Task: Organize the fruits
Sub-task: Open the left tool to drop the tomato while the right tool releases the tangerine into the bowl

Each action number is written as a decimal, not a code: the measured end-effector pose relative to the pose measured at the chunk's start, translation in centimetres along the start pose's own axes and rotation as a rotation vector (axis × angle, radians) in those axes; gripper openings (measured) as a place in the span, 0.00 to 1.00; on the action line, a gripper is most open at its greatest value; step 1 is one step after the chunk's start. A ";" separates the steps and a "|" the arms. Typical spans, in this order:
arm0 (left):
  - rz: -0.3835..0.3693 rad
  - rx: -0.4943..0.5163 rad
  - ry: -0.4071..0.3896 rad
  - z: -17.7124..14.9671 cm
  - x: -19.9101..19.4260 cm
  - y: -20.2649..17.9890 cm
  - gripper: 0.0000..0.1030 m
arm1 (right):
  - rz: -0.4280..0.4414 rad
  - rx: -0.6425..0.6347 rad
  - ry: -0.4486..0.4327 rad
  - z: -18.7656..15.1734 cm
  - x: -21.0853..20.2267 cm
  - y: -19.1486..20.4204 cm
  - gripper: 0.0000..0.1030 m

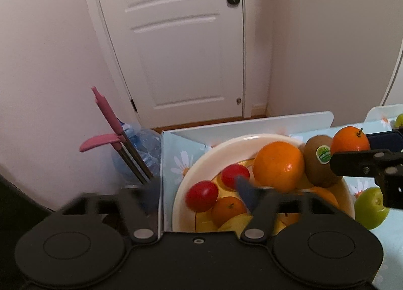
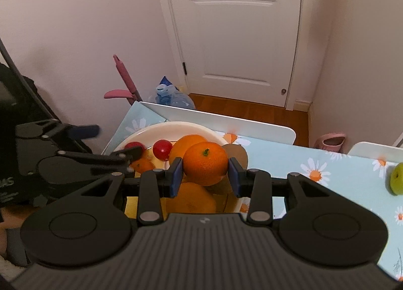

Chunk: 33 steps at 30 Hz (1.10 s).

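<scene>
Round orange tangerine, green stem stub

I can find almost no words to read here. The brown kiwi by the plate has a small round green and white sticker on it, but its print is too small and blurry for me to read. On the dark thing at the far left of the right wrist view I see pale letters that look like "MS", cut off at the edge. My tool has a tiny pale mark on top, with no letters.
</scene>
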<state>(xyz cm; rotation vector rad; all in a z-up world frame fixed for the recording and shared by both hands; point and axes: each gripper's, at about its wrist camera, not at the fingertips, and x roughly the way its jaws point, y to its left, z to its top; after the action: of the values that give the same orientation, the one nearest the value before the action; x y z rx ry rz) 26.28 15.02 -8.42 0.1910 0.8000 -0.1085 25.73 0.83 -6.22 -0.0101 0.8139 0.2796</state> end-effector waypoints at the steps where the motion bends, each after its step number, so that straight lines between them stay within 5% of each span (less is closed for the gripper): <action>1: -0.001 -0.002 -0.012 0.0 -0.5 0.1 0.81 | -0.001 -0.009 -0.005 0.1 -0.3 0.1 0.52; 14: 0.018 -0.057 -0.035 -2.0 -5.6 0.7 0.85 | 0.071 -0.103 0.000 1.7 0.5 1.5 0.52; 26: 0.033 -0.070 -0.020 -3.7 -5.9 0.7 0.85 | 0.131 -0.157 0.029 0.8 3.7 4.2 0.53; 30: 0.033 -0.067 -0.011 -4.1 -5.7 0.7 0.85 | 0.127 -0.163 -0.003 0.5 3.2 4.6 0.76; 33: 0.030 -0.062 -0.010 -4.4 -5.8 0.7 0.85 | 0.121 -0.147 -0.021 0.3 2.5 4.3 0.84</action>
<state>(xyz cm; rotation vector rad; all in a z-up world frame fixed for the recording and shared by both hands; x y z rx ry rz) 19.27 16.74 -7.12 0.1436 0.7896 -0.0563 26.49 5.64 -7.41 -0.0960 0.7732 0.4524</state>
